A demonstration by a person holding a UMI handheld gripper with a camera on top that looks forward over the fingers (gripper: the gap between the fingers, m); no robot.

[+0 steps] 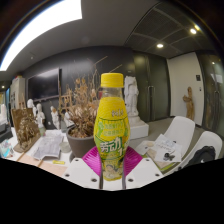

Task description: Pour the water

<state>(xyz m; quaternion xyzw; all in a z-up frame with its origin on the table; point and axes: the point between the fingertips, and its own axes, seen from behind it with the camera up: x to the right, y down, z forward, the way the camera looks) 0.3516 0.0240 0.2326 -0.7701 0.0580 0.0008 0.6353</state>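
Observation:
A plastic bottle point(111, 125) with a yellow cap, a green-and-yellow label and pale yellow drink stands upright between my two white fingers. My gripper point(111, 163) is shut on its lower part, and both pink pads point(91, 160) press against its sides. The bottle is held up, above the things behind it. Its base is hidden below the fingers.
Behind the bottle stands a pot of dried brown branches point(80, 112) with white figurines point(131, 98) beside it. A cluttered table point(45, 150) with papers lies to the left and white chairs point(185, 135) to the right. A white door point(184, 85) is in the far wall.

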